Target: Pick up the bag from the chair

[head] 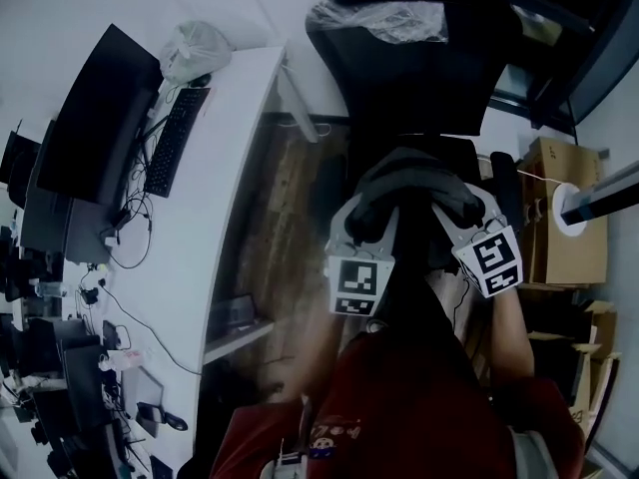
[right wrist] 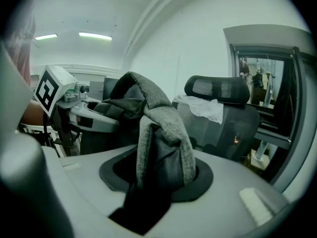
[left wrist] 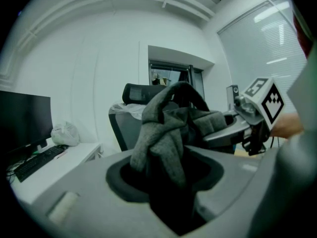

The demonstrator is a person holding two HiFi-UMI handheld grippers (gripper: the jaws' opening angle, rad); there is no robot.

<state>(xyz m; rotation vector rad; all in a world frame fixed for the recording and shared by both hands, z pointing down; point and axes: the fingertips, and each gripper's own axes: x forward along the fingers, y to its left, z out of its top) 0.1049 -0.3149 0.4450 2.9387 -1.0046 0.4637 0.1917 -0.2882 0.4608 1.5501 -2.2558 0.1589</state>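
Two units: left hand-held gripper, right hand-held gripper — side by side before chair, angled slightly down — each pinching grey bag.

White worktop along the left carries a dark monitor, a black keyboard just beside it, a pale plastic sack at the far end and loose cables nearer, while the wooden floor alongside bears a black office chair with crumpled clear plastic over its headrest.
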